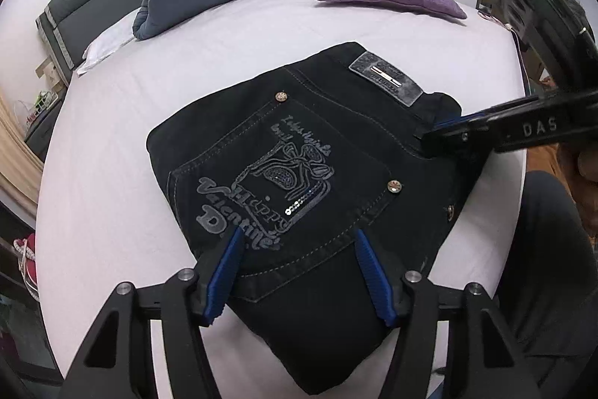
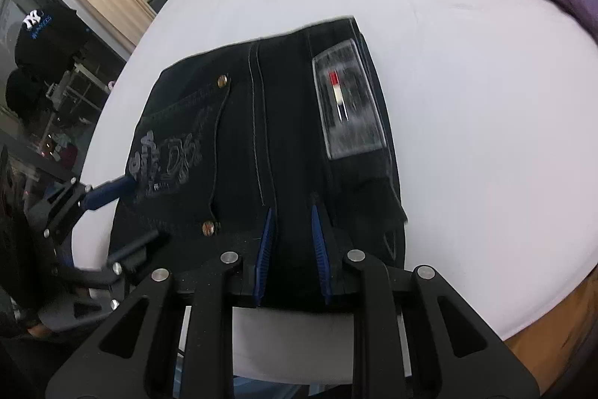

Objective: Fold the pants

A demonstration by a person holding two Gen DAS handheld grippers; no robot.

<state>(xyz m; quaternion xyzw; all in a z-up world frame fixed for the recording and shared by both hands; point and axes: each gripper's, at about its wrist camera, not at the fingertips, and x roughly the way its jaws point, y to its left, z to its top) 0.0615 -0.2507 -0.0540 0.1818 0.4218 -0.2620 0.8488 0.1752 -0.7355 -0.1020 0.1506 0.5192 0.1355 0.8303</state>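
On the bed (image 1: pixel 261 25): pants (image 1: pixel 299 152), already folded into a compact bundle, little left. Left tongs (image 1: pixel 297 272) apart over its near edge; right tongs (image 2: pixel 291 242) narrowly apart at waistband, grip uncertain.

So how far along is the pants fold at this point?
Mostly done: the black pants lie on the bed as a compact bundle, back pocket and waistband patch on top. In hand: both grippers sit at its near edge, left gripper open, right gripper narrow around the fabric. Left: perhaps a final tidy and release.
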